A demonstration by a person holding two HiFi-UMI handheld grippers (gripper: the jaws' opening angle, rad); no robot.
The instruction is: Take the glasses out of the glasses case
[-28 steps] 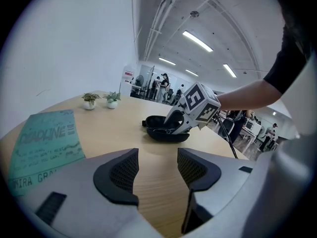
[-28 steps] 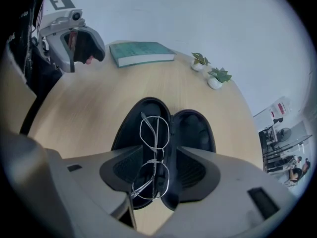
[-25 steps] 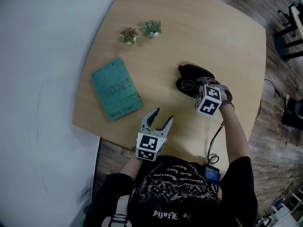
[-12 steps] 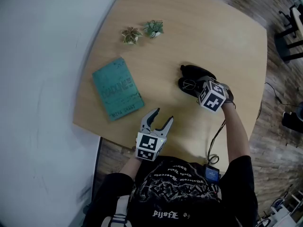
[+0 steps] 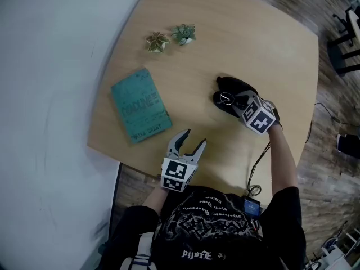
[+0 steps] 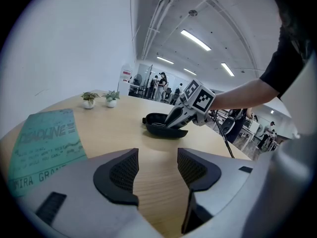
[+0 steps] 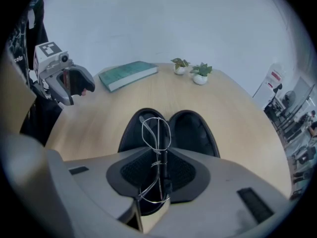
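Head view: open glasses case [image 5: 243,86] on bench [image 5: 225,32], right gripper [image 5: 230,99] dipped into it; left gripper [image 5: 187,141] hangs at the near bench edge
Left gripper view: jaws spread, nothing between
Right gripper view: jaws closing, pinching wire glasses [image 7: 156,133] at the case

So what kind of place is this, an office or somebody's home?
Most likely an open-plan office or lab, not a home: long white ceiling strip lights, exposed ceiling pipes, and people standing far behind the rounded light wooden table.
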